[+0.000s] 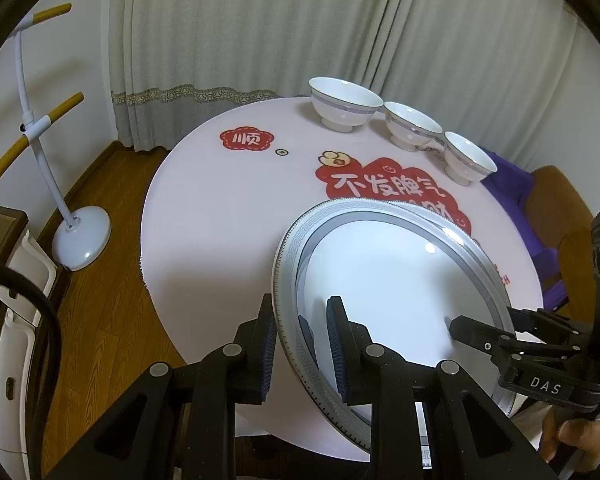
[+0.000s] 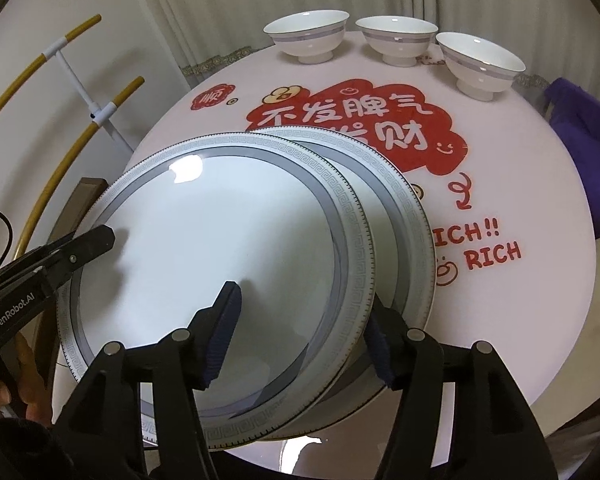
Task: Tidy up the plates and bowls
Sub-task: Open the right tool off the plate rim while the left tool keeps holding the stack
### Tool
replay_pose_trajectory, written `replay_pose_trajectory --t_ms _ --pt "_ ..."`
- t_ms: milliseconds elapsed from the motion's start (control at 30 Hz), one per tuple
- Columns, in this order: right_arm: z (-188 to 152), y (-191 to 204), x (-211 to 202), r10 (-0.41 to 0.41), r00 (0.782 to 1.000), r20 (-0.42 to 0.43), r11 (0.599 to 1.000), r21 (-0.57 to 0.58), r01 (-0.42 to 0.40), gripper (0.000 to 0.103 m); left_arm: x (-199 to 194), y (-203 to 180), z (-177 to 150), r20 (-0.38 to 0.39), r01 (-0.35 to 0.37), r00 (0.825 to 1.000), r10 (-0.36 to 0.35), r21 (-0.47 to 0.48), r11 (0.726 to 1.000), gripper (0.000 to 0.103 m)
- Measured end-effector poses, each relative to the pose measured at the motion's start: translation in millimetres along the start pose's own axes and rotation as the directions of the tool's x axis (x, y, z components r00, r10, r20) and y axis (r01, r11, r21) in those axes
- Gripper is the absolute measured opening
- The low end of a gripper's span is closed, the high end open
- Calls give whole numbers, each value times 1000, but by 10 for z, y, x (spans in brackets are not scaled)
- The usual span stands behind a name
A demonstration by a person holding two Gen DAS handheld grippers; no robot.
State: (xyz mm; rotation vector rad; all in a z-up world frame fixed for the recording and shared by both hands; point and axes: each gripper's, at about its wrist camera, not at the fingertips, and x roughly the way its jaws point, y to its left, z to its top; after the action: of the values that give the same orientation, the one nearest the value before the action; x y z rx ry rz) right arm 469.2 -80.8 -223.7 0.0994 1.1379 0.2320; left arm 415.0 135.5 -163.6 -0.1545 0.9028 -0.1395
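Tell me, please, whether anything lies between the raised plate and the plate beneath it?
Nothing visible does. The top plate, straddled at its rim by both the left gripper and the right gripper, sits offset to the left over the bottom plate. The three bowls stand well away at the table's far edge.

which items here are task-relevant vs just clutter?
Job:
top plate, both claws at its rim: left claw, right claw
lower plate underneath, offset
three bowls in a row at the far edge

Lying about:
table
rack on the floor
curtain
purple cloth beside the table
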Motion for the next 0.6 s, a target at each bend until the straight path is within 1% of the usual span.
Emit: replay_pose_trajectory --t_ms 100,200,367,467,600 --pt "0 7 -4 -11 1000 -1 1000 -1 11 61 2 1 0 1 -2 1000 2 0 1000 21" --pt "-3 37 -19 -52 999 10 998 -17 52 61 1 -14 -1 1 -9 1000 9 6 1000 21" --pt "14 49 -13 -78 997 11 996 -37 79 62 17 -20 -20 -3 -10 1000 10 7 1000 21" --pt "21 34 -11 -72 997 8 997 -35 72 63 26 -12 -26 -5 -6 1000 6 6 1000 21" --pt "27 22 -6 -68 998 7 997 -31 69 63 82 -2 -33 -28 5 1000 -5 5 1000 21"
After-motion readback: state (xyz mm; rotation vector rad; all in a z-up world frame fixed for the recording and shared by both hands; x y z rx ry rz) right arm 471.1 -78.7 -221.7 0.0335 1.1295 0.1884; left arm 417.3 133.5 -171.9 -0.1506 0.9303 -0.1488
